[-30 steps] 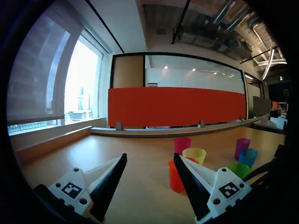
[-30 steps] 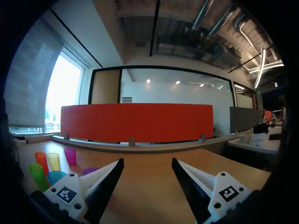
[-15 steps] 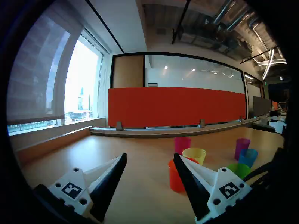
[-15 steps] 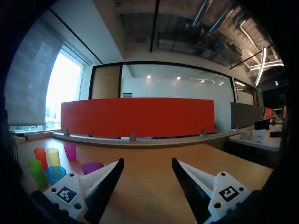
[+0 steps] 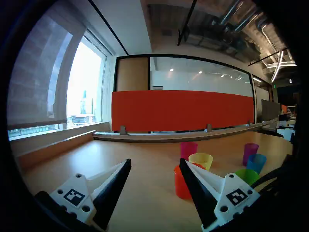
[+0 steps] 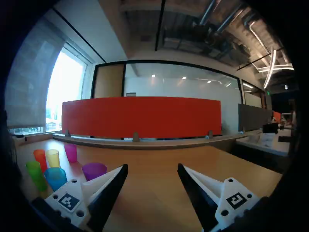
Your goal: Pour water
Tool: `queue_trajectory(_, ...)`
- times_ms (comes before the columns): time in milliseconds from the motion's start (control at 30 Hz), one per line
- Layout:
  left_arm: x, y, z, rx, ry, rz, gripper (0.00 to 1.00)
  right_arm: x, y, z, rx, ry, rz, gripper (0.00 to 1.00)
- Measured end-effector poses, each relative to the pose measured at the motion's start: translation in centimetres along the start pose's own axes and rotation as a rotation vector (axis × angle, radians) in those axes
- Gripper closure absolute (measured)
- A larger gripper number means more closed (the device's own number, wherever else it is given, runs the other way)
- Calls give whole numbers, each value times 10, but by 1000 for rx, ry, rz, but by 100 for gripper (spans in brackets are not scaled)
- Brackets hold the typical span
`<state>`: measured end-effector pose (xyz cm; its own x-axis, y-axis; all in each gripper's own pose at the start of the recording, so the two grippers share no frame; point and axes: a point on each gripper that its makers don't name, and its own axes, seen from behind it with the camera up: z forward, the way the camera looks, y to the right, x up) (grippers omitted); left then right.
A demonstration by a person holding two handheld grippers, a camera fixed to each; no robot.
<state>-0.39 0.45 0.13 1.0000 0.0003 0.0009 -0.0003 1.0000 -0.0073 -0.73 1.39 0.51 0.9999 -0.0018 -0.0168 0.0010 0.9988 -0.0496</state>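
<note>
Several coloured plastic cups stand upright on a wooden table (image 5: 146, 170). In the left gripper view an orange cup (image 5: 181, 185) sits just behind my right finger, with a yellow cup (image 5: 200, 160), a pink cup (image 5: 188, 149), a purple cup (image 5: 250, 152), a blue cup (image 5: 256, 162) and a green cup (image 5: 247, 176) beyond. My left gripper (image 5: 154, 185) is open and holds nothing. In the right gripper view the purple cup (image 6: 94, 170), blue cup (image 6: 55, 178), green cup (image 6: 35, 174), orange cup (image 6: 40, 159), yellow cup (image 6: 52, 157) and pink cup (image 6: 70, 152) cluster at the left. My right gripper (image 6: 152, 189) is open, the purple cup just beyond its left finger.
A long red divider panel (image 6: 141, 117) runs along the table's far edge. A bright window (image 5: 83, 92) with a low ledge lies to the left. More desks with items (image 6: 270, 139) stand at the right. Bare tabletop (image 6: 154, 193) stretches ahead of the right gripper.
The right gripper view has risen and come closer to the cups; the purple cup now shows fully above its left finger. The left gripper has stayed still.
</note>
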Motion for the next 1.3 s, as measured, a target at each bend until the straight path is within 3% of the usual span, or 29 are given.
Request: queue_trajectory(1300, 0, 0, 0, 0, 0, 0, 8, -2, 2, -2, 5, -7, 3, 1)
